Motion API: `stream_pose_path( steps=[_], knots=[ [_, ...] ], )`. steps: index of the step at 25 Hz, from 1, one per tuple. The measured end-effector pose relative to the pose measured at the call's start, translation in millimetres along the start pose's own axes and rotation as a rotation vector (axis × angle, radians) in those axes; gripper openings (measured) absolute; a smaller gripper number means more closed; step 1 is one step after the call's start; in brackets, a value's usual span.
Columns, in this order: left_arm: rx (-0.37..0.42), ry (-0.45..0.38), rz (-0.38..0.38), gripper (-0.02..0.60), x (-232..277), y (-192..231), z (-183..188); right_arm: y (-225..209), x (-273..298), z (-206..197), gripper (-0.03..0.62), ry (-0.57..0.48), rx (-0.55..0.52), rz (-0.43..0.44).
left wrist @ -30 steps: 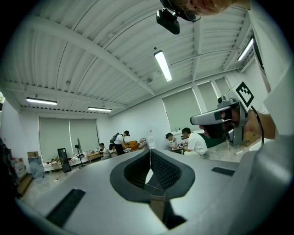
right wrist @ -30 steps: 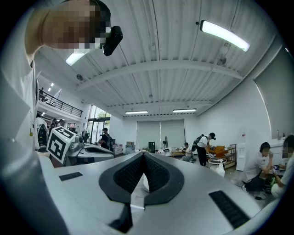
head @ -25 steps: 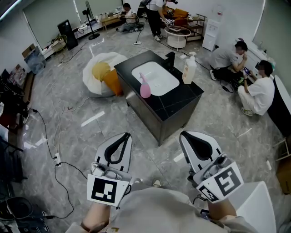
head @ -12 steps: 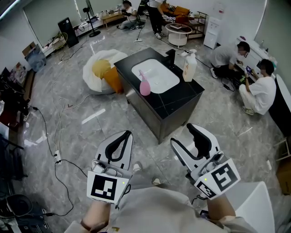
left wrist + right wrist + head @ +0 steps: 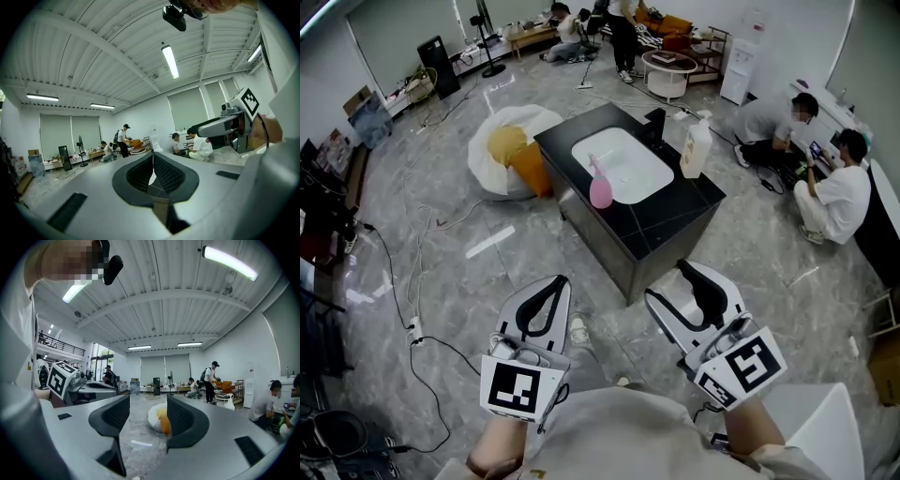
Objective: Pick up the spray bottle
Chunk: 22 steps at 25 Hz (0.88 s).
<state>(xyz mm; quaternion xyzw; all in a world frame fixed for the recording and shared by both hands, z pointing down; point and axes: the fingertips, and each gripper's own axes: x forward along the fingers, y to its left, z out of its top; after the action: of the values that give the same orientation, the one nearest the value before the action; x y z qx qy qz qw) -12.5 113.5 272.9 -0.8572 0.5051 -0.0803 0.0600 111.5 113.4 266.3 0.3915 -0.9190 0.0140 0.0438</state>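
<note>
A pink spray bottle (image 5: 599, 184) stands on the near left edge of a black counter (image 5: 661, 223), beside its white sink basin (image 5: 622, 161). A white pump bottle (image 5: 695, 148) stands at the counter's far right. Both grippers are held well short of the counter, near the bottom of the head view. My left gripper (image 5: 554, 282) has its jaws shut together with nothing between them (image 5: 153, 164). My right gripper (image 5: 668, 281) stands open and empty (image 5: 145, 420), the floor showing through the gap.
A white and yellow beanbag (image 5: 508, 150) lies left of the counter. Cables (image 5: 420, 309) trail over the grey floor at left. People sit on the floor at the right wall (image 5: 834, 192) and stand at the far end (image 5: 623, 28). A white surface (image 5: 825, 422) is at bottom right.
The right gripper's jaws have gone from shut to wide open. Both grippers have shifted slightly, and the counter sits a little lower in the head view.
</note>
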Motion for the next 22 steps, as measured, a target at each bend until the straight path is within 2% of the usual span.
stream_pose_path(
  steps=[3,6,8,15,18,22],
  knots=[
    [-0.009,0.005,-0.002,0.023,16.5,16.9,-6.3,-11.4,23.5,-3.0,0.258,0.009,-0.005,-0.007],
    [-0.017,0.023,-0.010,0.023,39.9,35.4,-18.0,-26.6,53.5,-10.9,0.258,0.045,-0.078,-0.025],
    [-0.022,0.031,-0.023,0.023,55.9,48.3,-23.4,-38.1,75.2,-16.5,0.259,0.071,-0.087,-0.032],
    [-0.060,0.067,-0.053,0.023,119.9,112.0,-45.7,-75.7,154.6,-29.4,0.259,0.128,-0.048,-0.061],
    [-0.087,0.070,-0.093,0.023,148.6,140.9,-62.8,-92.8,189.1,-33.1,0.261,0.145,0.003,-0.083],
    [-0.097,0.114,-0.121,0.023,184.4,178.7,-90.2,-118.3,236.9,-49.0,0.259,0.188,0.064,-0.125]
  ],
)
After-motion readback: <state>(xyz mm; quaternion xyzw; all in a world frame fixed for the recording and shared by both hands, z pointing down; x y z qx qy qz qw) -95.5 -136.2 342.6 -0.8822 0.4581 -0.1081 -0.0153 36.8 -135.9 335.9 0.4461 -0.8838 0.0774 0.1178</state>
